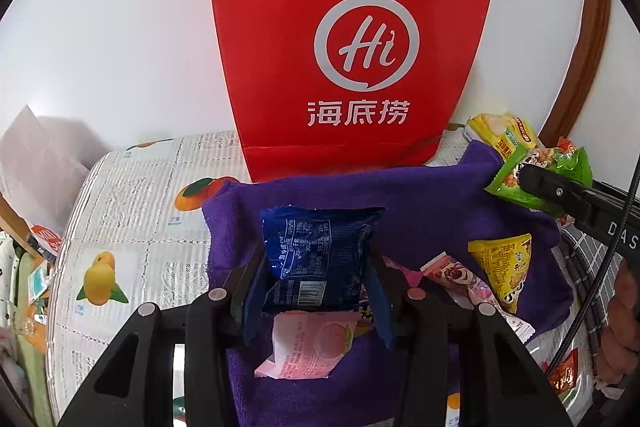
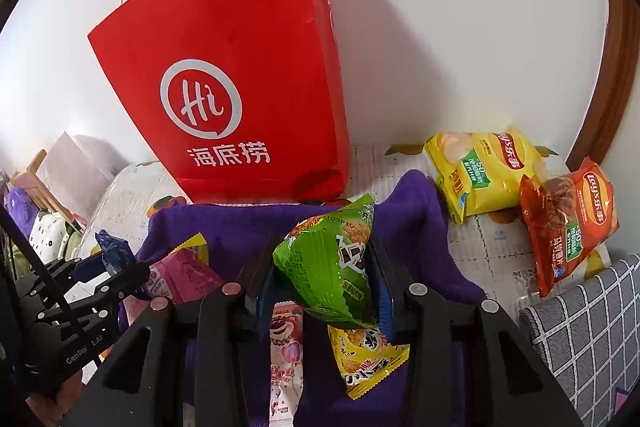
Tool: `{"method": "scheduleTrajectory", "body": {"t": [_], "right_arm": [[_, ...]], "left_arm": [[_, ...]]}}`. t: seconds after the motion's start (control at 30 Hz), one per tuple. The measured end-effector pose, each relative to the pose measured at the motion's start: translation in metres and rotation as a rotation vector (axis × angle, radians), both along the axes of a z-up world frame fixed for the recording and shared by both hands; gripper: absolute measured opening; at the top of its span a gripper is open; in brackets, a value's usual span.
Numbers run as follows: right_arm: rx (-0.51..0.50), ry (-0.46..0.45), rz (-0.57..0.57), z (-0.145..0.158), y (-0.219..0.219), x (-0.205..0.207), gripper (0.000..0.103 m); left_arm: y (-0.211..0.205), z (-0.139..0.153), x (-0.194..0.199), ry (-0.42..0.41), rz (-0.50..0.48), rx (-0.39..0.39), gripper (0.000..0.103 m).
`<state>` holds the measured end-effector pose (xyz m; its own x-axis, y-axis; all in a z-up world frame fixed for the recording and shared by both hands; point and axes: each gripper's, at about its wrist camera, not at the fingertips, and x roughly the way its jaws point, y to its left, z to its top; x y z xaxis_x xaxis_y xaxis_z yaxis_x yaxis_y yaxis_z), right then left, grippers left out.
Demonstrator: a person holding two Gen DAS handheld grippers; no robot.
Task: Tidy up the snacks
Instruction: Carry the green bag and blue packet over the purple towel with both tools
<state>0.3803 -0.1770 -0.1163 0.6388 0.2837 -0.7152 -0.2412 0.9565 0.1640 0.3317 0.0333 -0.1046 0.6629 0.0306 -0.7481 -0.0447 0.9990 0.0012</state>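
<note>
My left gripper [image 1: 318, 267] is shut on a dark blue snack packet [image 1: 316, 251], held above a purple cloth [image 1: 420, 199]. My right gripper [image 2: 326, 275] is shut on a green snack packet [image 2: 328, 267], also above the cloth [image 2: 240, 227]. A red paper bag [image 1: 340, 27] stands upright against the wall behind the cloth; it also shows in the right wrist view [image 2: 232, 87]. On the cloth lie a pink packet [image 1: 312, 343], a yellow triangular packet [image 2: 366, 355] and a pink-and-white wrapper [image 2: 284, 359]. The right gripper with the green packet [image 1: 536, 175] shows at the right of the left wrist view.
A yellow chips bag [image 2: 484, 171] and a red chips bag [image 2: 568, 223] lie on the fruit-print tablecloth [image 1: 120, 227] at the right. A grey checked cloth [image 2: 580, 331] lies at the near right. A wooden frame [image 2: 616, 75] runs up the right. Clutter sits beyond the table's left edge.
</note>
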Motion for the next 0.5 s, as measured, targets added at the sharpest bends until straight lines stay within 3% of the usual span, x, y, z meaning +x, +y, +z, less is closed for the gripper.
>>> {"method": "scheduleTrajectory", "body": {"t": [0.5], "right_arm": [[-0.030, 0.063, 0.005, -0.013, 0.004, 0.006, 0.041]], "left_arm": [[0.001, -0.001, 0.001, 0.008, -0.005, -0.008, 0.043]]}}
